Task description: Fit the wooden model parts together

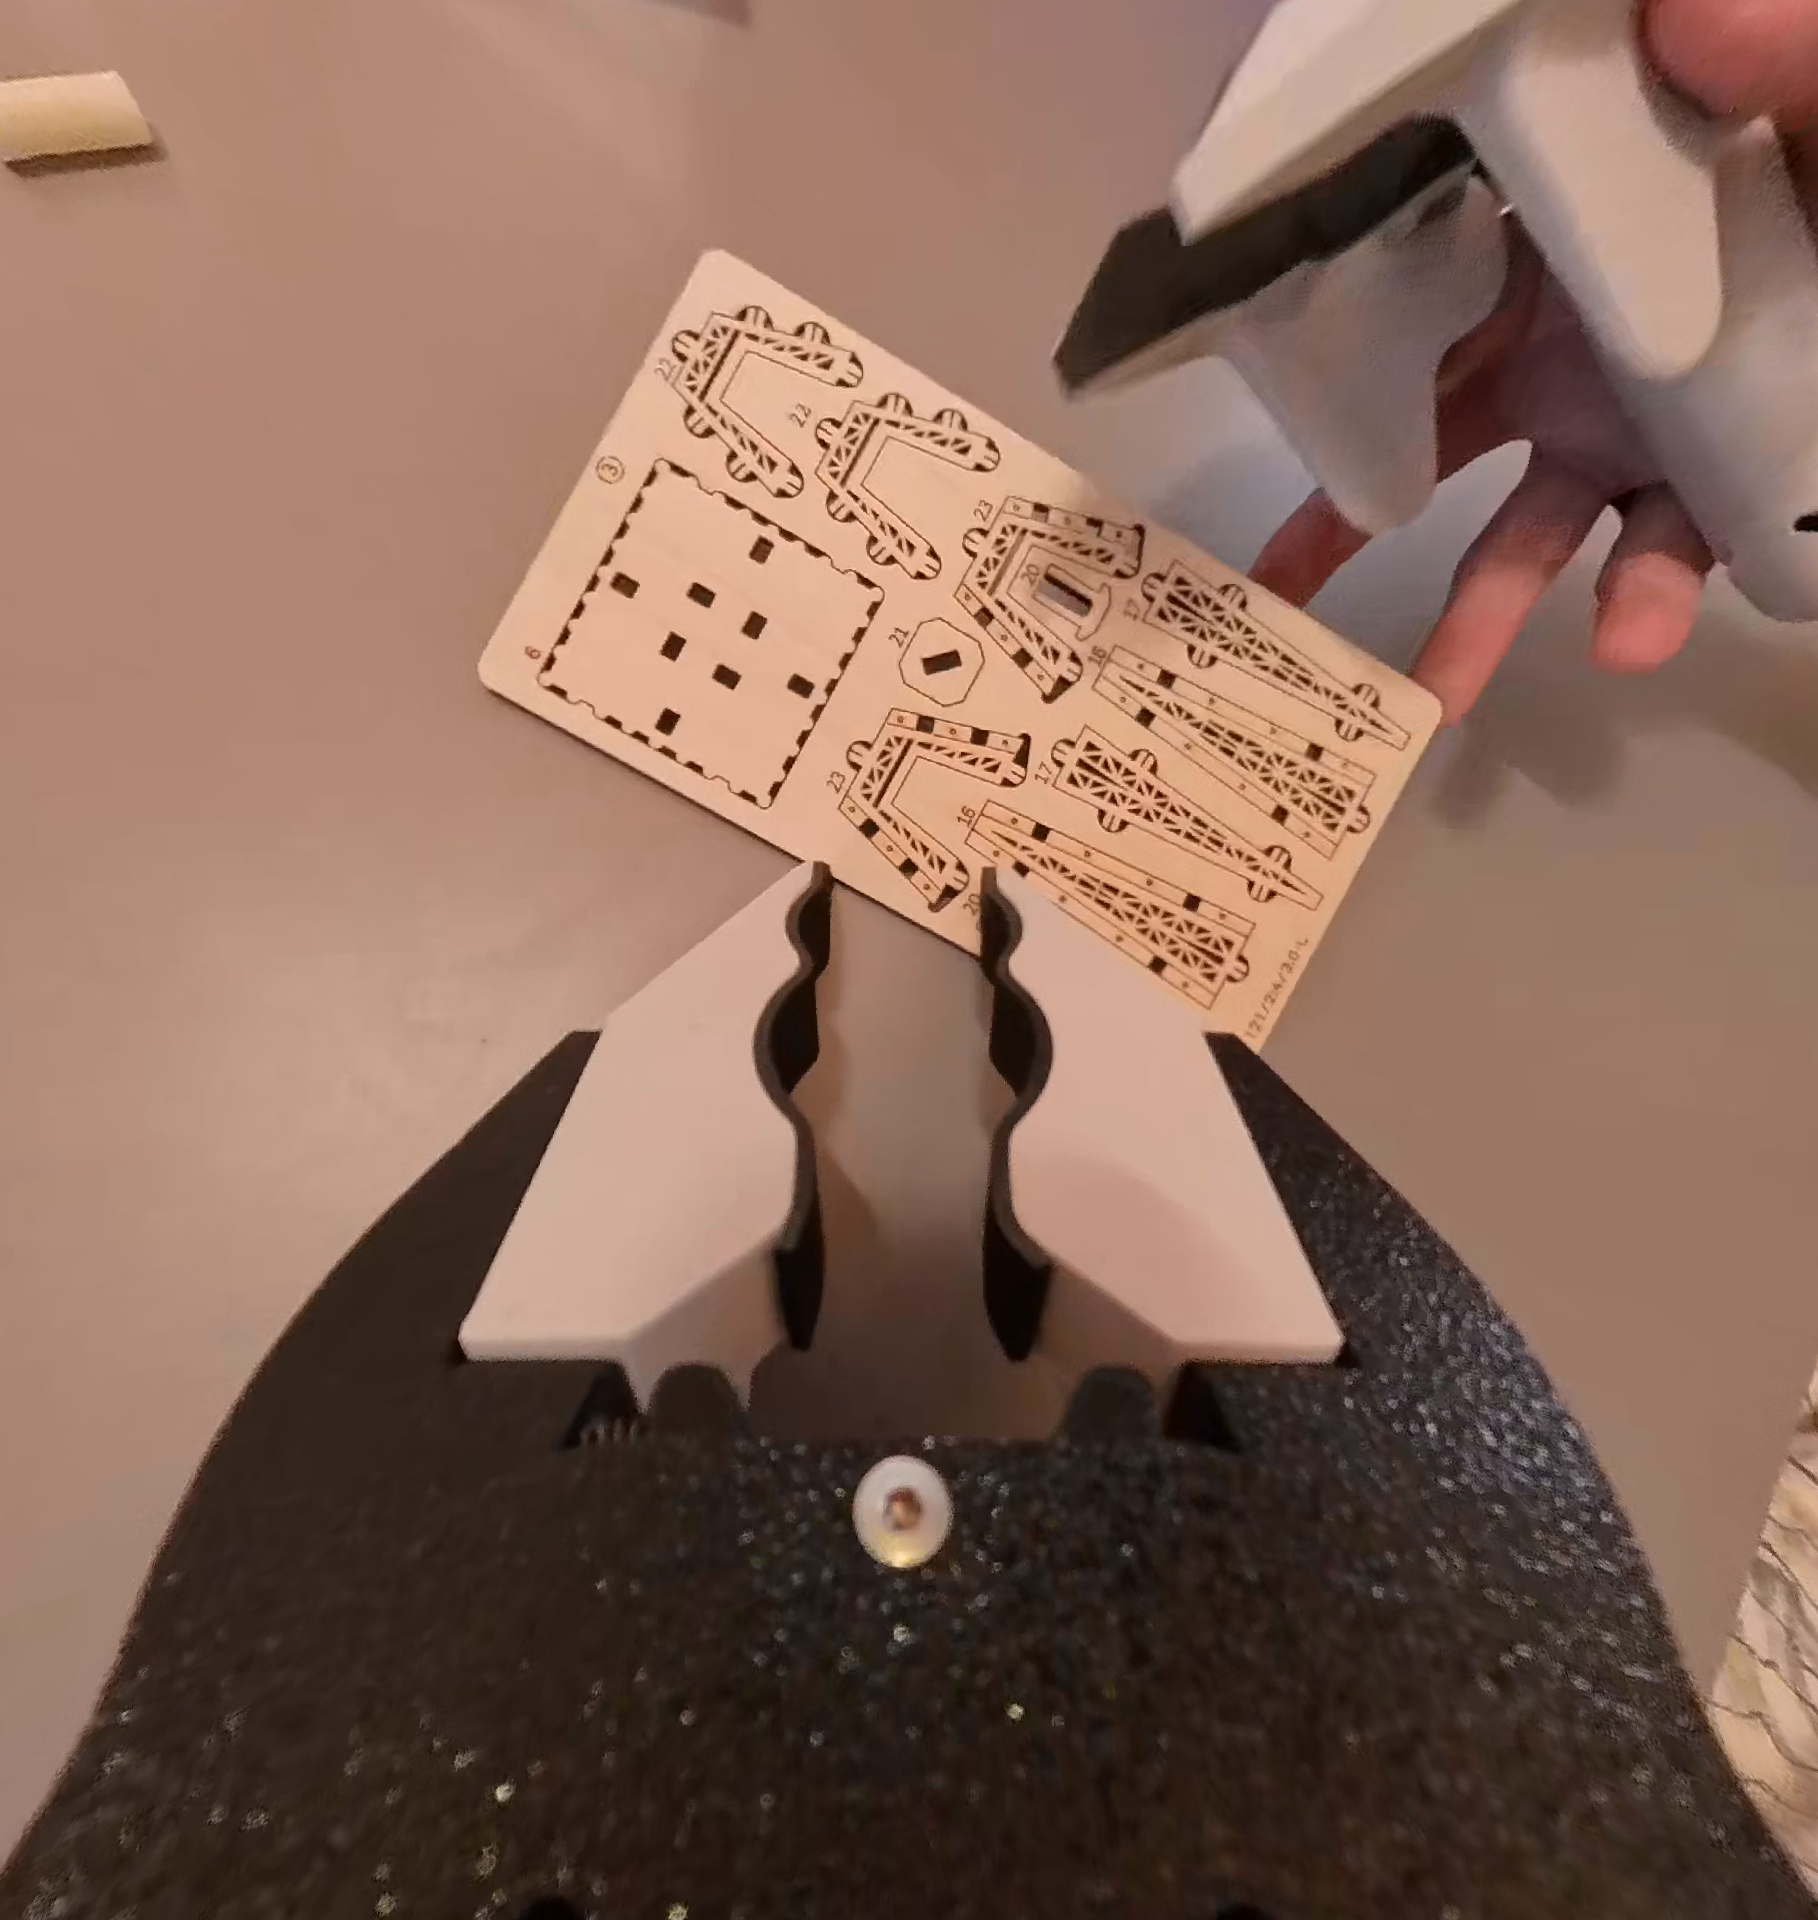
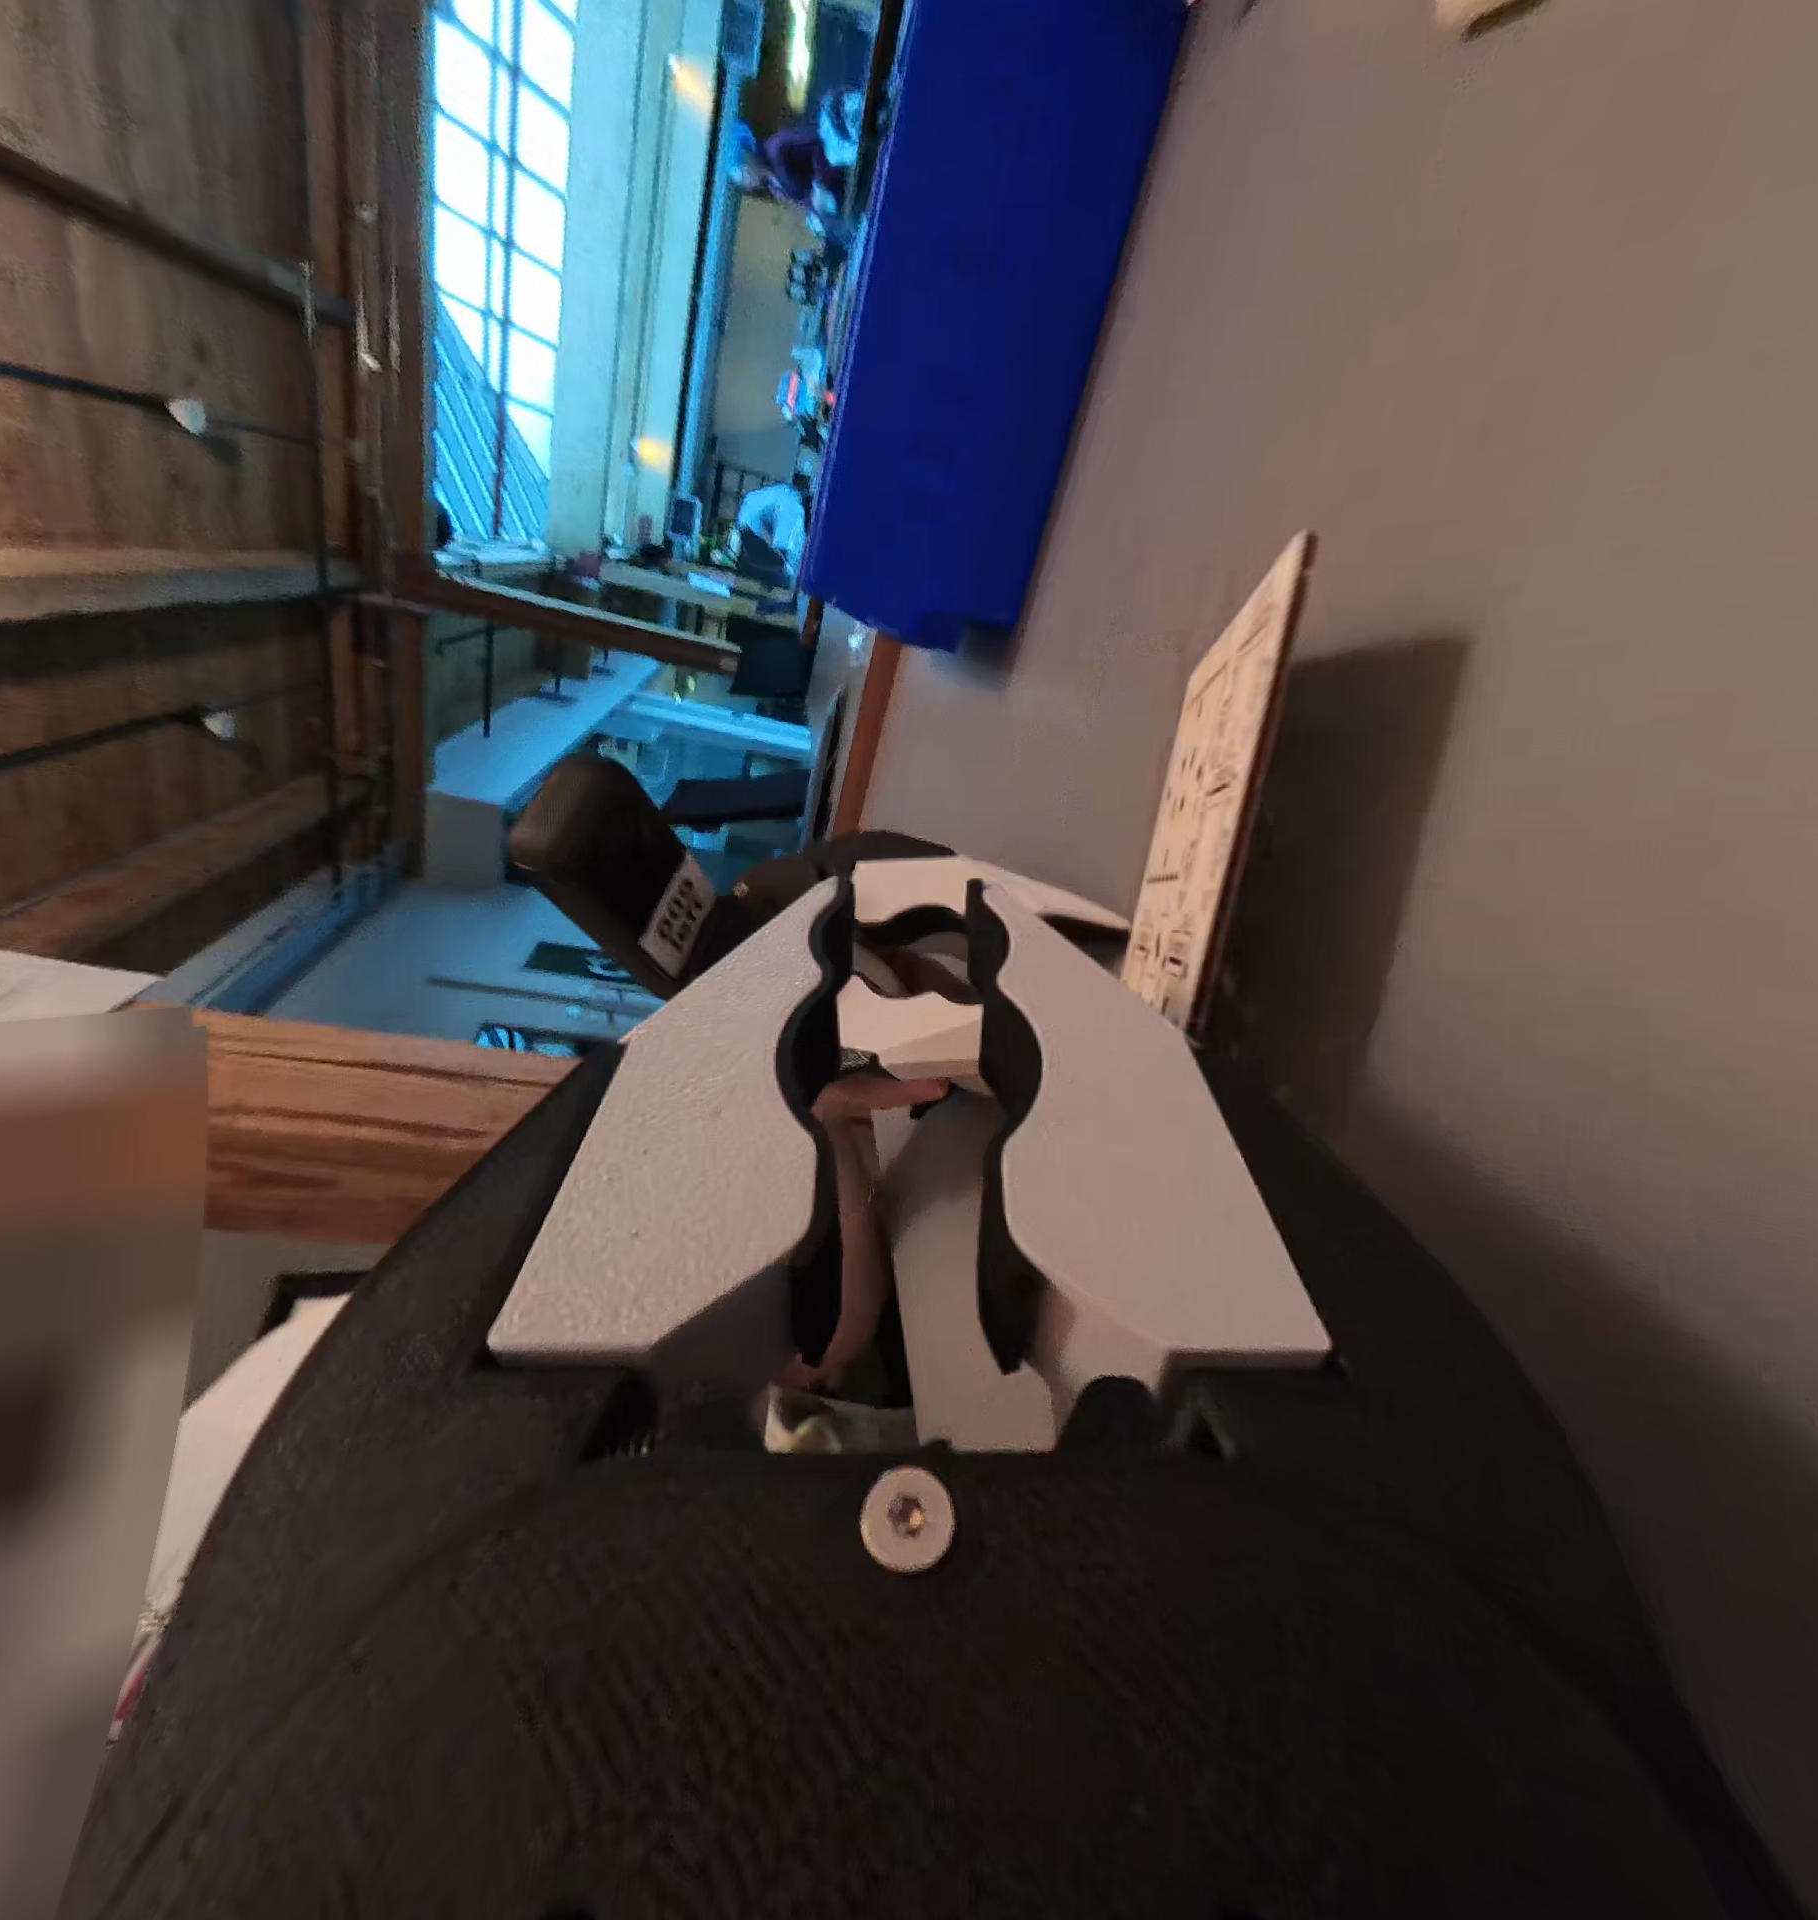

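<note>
Left tool (image 1: 905, 883) narrowly parted, empty | right tool (image 2: 905, 894) likewise | laser-cut wooden sheet (image 1: 884, 644) flat

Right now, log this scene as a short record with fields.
surface: grey table
wooden sheet: lies flat on the table, parts mostly unpunched, one small slot empty
left hand-held gripper: open, empty, tips at the sheet's near edge
right hand-held gripper: open, empty, raised above the sheet's far right side
hand: grips the right hand-held gripper
other item: small cream piece, far left
</note>
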A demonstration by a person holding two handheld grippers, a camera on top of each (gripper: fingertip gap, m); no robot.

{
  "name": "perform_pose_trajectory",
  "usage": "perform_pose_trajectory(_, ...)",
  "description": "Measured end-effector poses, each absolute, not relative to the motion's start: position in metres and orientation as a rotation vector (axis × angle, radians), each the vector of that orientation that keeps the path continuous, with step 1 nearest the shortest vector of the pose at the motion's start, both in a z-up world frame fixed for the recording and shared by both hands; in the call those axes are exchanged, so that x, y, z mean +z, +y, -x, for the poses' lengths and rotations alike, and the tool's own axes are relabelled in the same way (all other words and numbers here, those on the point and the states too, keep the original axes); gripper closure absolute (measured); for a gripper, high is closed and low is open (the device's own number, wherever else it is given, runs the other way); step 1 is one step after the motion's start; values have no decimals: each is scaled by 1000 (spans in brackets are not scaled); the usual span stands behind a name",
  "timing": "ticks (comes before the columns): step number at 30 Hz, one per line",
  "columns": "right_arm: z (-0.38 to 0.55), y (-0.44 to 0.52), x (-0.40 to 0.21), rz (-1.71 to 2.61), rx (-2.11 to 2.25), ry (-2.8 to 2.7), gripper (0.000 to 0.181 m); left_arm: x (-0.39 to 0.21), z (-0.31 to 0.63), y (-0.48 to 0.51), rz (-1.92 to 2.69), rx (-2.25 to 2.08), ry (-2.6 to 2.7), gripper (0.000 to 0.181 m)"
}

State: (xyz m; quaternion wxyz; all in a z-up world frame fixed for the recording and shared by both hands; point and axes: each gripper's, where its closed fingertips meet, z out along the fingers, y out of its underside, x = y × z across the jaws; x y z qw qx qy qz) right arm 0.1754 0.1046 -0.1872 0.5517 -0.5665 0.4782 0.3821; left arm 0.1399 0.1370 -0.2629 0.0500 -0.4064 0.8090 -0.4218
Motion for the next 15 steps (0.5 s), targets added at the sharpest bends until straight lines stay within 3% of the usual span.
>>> perform_pose_trajectory(7,-159,117,-200,1491,871,1086,145,-262,-139,136,1248,-1323,2475,151)
perform_pose_trajectory(15,-157,110,-215,1513,842,1116,140,-260,-129,132,1178,-1327,2537,139)
